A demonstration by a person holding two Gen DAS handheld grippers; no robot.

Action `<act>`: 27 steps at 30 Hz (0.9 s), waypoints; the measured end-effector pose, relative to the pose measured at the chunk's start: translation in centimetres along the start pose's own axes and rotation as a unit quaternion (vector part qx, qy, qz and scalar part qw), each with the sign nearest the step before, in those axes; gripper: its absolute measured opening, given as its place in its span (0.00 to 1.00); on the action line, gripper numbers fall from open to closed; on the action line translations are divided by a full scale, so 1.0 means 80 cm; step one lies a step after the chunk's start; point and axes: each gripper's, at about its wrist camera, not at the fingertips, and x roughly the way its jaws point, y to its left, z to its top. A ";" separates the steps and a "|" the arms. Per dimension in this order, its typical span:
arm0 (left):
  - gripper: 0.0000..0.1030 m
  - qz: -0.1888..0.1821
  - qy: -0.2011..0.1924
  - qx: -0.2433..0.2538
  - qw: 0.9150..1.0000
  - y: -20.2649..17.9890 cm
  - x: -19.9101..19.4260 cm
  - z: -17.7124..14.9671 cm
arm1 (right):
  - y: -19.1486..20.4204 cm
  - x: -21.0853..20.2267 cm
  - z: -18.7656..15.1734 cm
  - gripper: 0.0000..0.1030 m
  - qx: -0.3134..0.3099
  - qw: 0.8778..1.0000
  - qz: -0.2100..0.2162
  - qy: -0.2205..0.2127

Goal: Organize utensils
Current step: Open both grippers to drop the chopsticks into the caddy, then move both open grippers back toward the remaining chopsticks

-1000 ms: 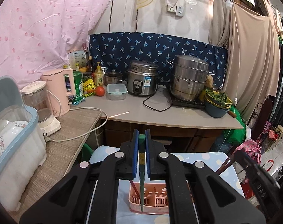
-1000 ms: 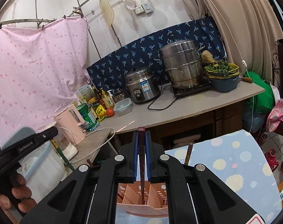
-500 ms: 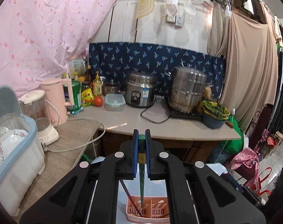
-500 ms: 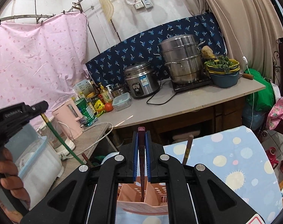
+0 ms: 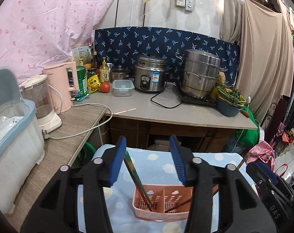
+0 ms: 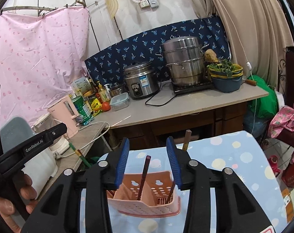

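Both your left gripper (image 5: 147, 162) and right gripper (image 6: 147, 161) hang with fingers spread and empty just above the pink utensil basket (image 6: 145, 203), where the chopsticks (image 6: 144, 174) lean loosely, so a careless withdrawal can snag one and tip the basket.

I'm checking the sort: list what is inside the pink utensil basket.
The pink basket has two compartments. A green chopstick leans in one, and dark brown chopsticks stand in both. The gripper fingers hide the basket's sides, so an exact count isn't possible.
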 end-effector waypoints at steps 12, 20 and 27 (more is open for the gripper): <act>0.57 0.008 0.010 0.021 1.000 0.003 -0.056 -0.036 | 0.022 -0.053 -0.014 0.47 -0.025 0.999 -0.031 0.021; 0.58 0.016 0.028 0.034 0.999 0.004 -0.098 -0.072 | 0.043 -0.096 -0.042 0.48 -0.056 0.997 -0.045 0.035; 0.58 0.024 0.045 0.040 0.998 0.007 -0.130 -0.109 | 0.047 -0.129 -0.080 0.48 -0.060 0.996 -0.038 0.058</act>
